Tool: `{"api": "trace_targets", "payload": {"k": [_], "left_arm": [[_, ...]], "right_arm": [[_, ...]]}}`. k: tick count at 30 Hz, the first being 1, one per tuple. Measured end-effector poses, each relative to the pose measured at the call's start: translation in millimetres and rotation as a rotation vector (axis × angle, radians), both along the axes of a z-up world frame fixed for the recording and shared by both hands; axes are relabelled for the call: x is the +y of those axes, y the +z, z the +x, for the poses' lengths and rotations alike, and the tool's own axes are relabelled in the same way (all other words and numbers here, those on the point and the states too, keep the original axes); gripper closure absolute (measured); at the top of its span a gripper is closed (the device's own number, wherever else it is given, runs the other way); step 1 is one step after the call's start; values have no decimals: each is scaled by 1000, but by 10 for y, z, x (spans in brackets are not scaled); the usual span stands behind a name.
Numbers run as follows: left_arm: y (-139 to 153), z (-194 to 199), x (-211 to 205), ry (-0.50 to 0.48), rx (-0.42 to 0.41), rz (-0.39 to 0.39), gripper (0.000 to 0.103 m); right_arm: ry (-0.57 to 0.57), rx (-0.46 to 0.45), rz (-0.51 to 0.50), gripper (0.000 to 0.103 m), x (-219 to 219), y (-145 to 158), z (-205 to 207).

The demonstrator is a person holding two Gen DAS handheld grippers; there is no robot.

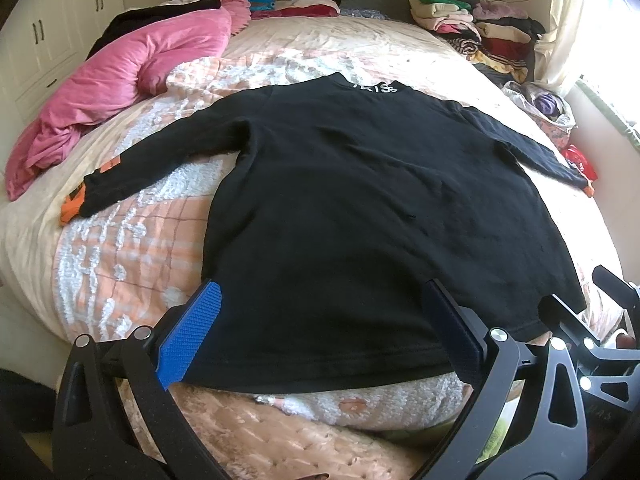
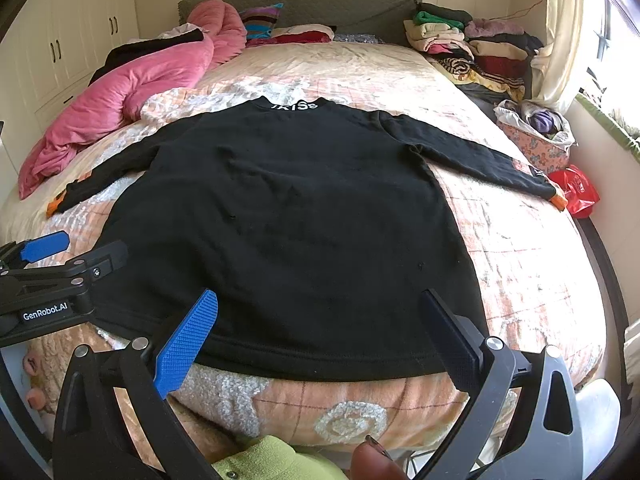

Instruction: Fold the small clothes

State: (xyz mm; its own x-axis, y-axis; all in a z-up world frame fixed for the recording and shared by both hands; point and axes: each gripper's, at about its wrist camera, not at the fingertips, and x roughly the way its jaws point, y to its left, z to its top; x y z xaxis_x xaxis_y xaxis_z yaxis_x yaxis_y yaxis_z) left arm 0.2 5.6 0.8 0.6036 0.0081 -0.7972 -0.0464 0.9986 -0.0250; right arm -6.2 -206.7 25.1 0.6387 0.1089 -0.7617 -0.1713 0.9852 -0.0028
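The black long-sleeved top lay spread flat on the bed, back side up, collar toward the headboard and hem at the near edge. Both sleeves were extended outward, each ending in an orange cuff. This layout suited a fold: with the body smoothed and the sleeves clear of it, either side could be turned inward without bunching.

The left gripper hovered over the hem with its jaws fully spread and nothing between them. The blue pad sat over the top's left side edge, the other finger nearer the middle of the hem. The right gripper stood likewise wide open and empty, straddling the hem further to the right. Whether any pad touched the cloth could not be told. Both tools angled downward at the near edge, presumably because the hem offered the closest free border to pinch.

The pink quilt was pushed to the far left and the stacked clothes were kept at the far right corner, leaving the working area free. In my judgement, folding had not yet begun.
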Motion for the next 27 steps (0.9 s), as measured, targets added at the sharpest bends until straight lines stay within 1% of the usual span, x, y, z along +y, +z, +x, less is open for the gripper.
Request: {"api": "trace_targets", "payload": {"k": [27], "left_arm": [[31,-2,-9,1,-2,3,9]], "right_arm": [[1,-1,4,4,17,-7,10]]}}
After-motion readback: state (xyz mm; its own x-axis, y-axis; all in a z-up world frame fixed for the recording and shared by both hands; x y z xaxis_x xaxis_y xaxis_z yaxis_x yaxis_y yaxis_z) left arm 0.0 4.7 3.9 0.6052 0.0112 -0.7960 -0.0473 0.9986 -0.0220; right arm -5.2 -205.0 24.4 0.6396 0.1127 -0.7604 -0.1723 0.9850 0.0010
